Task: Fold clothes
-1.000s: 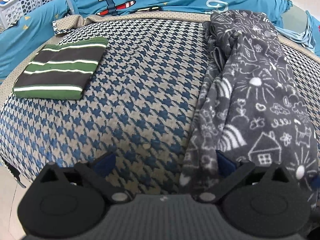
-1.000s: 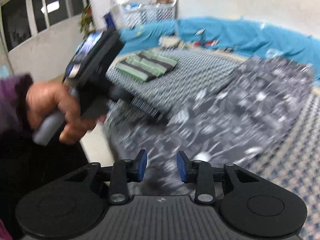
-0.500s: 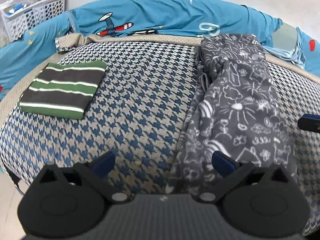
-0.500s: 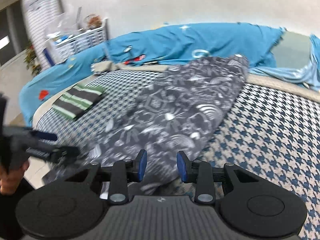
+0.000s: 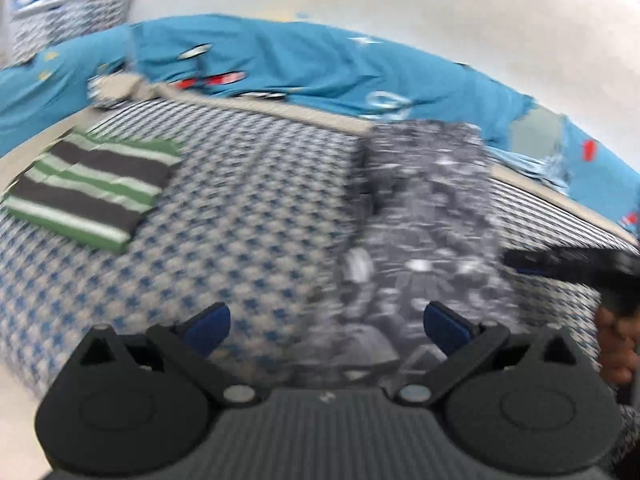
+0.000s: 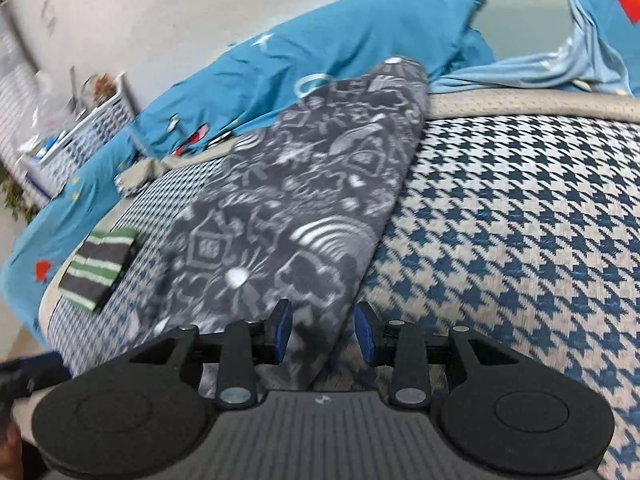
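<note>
A grey fleece garment with white doodles (image 5: 424,216) (image 6: 304,200) lies stretched lengthwise on the houndstooth bed cover (image 5: 240,208) (image 6: 520,220). My left gripper (image 5: 326,328) is open wide above the garment's near end, with its left finger over bare cover. My right gripper (image 6: 323,332) hovers open with a narrow gap over the garment's near right edge, and its pads do not press the cloth. In the left wrist view the right gripper (image 5: 568,264) shows at the right, held by a hand (image 5: 616,344). A folded green, black and white striped garment (image 5: 92,184) (image 6: 100,268) rests at the left.
A crumpled blue quilt with prints (image 5: 280,64) (image 6: 340,52) lies along the far side of the bed against the wall. A white laundry basket (image 5: 68,12) (image 6: 80,128) stands at the far left. A grey-green pillow (image 6: 524,20) sits at the far right.
My right gripper swung from the garment's left side across to its right edge and rolled level. My left gripper rose and tilted up, so more wall shows. Neither gripper's jaws changed.
</note>
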The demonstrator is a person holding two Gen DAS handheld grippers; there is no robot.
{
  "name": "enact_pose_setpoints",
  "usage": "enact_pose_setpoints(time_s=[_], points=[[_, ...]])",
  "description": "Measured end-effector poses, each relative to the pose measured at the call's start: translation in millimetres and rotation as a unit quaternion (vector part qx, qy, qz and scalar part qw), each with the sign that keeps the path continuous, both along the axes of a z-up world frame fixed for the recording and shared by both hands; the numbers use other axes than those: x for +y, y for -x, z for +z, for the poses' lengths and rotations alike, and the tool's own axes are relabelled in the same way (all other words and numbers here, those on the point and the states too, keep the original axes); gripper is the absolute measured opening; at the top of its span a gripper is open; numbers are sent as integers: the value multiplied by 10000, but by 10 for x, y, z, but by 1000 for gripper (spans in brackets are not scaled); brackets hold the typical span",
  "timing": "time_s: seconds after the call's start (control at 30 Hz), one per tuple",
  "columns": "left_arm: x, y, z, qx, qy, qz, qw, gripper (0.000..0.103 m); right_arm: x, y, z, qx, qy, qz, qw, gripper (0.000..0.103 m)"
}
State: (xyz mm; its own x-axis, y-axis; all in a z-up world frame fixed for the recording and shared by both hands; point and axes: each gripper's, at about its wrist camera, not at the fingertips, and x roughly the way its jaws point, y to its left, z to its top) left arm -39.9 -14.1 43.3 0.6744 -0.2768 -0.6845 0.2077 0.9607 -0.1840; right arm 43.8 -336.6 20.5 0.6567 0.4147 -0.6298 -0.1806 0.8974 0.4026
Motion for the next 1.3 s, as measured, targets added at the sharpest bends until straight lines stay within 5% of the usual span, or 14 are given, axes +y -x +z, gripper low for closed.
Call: enact_pose_setpoints(time_s=[0.23, 0.5, 0.77, 1.0, 1.3], points=[[-584, 65, -26, -191, -102, -1033, 9944, 103, -69, -196, -132, 113, -377, -65, 9992, 43], [-1004, 135, -260, 229, -666, -1751, 9820, 103, -107, -272, -220, 142, -901, -75, 9958, 45], [-1023, 206, -351, 283, -942, -1950, 9759, 103, -82, -289, -203, 159, -972, -171, 9950, 17], [-972, 282, -375, 386, -1119, -2145, 9695, 103, -31, -264, 26, -249, -894, -137, 9956, 13], [-790, 418, -353, 485, -1261, -2447, 9601, 103, -29, -331, -120, -13, -629, -253, 9977, 12]])
